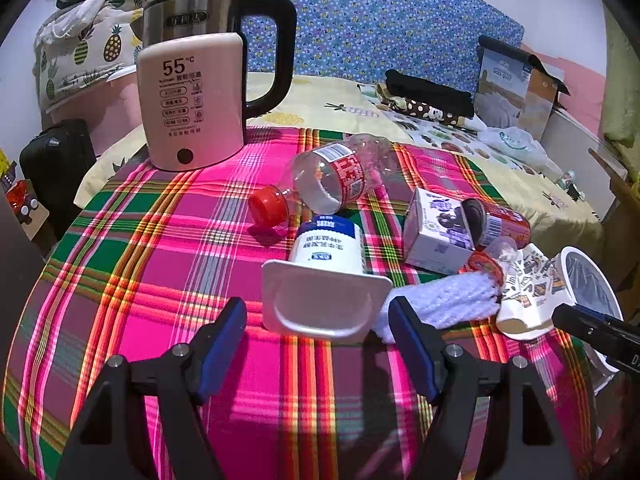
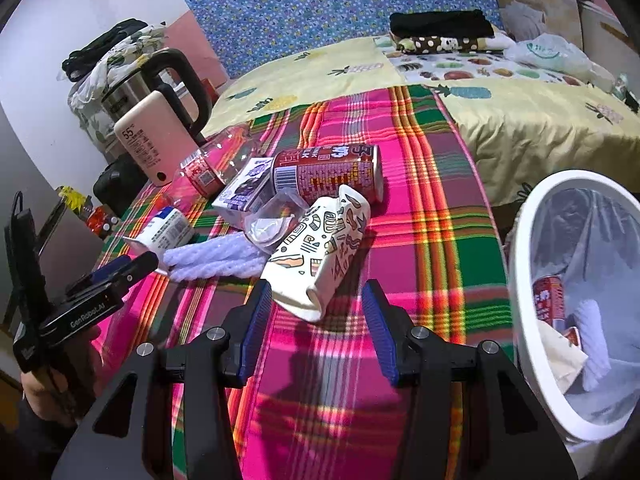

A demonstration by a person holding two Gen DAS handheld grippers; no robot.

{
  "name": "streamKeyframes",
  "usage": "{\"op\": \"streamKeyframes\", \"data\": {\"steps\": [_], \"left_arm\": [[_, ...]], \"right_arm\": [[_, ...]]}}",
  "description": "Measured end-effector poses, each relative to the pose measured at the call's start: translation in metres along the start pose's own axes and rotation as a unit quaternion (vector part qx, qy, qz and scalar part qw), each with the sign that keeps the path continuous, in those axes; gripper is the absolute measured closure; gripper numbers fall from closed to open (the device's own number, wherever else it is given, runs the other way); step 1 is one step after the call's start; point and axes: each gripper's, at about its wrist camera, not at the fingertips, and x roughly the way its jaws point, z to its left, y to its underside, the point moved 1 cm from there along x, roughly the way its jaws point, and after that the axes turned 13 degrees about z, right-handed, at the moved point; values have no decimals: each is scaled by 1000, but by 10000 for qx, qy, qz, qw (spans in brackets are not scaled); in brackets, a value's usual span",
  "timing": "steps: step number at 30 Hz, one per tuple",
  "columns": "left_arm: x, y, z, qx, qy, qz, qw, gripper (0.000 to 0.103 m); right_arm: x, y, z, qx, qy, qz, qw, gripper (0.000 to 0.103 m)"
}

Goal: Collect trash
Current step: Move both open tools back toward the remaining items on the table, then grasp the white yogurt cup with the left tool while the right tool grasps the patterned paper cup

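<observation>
Trash lay scattered on the plaid cloth (image 1: 160,264) near a white bin (image 2: 516,280). Left gripper (image 1: 318,334) stood with jaws wide apart and empty, just short of a tipped white yogurt cup (image 1: 326,276). Right gripper (image 2: 316,312) was also spread, pads not pressing on the crumpled patterned paper cup (image 2: 320,248) whose rim lay between its fingertips, beside the bin. A red can (image 2: 328,174) lay behind that cup

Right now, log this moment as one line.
left gripper: open, empty, at yogurt cup | right gripper: open, empty, at crumpled paper cup | trash bin: partly filled
</observation>
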Motion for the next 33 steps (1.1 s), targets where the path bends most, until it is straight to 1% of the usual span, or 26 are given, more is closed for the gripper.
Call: {"op": "streamKeyframes", "data": {"steps": [5,6,7,8,9,10,12,15,25,33], "left_arm": [[7,-4,1,-29,15,19,10000,28],[8,-4,2,-25,-1,21,10000,28],[9,-5,2,-32,4,26,10000,28],[10,-5,2,-49,20,30,10000,29],[11,-5,3,-61,20,32,10000,34],[11,-6,3,-67,12,35,10000,36],[11,-6,3,-80,-3,15,10000,36],[9,-5,3,-101,-9,-20,9999,36],[-11,7,0,-45,-4,-187,9998,37],[-38,18,-6,-19,16,-379,9993,37]], "right_arm": [[8,-3,-1,21,-44,87,10000,54],[8,-3,-1,19,-42,81,10000,56],[8,-2,-1,8,-47,82,10000,61],[9,-2,-1,9,-35,87,10000,74],[9,-3,-1,16,-20,76,10000,78],[8,-3,-2,25,-22,59,10000,80],[7,-3,-4,52,-18,32,10000,88],[3,-1,-7,95,-18,-27,9999,92],[-11,9,-5,29,27,-150,9999,94],[-30,21,-8,88,30,-347,9994,94]]}}
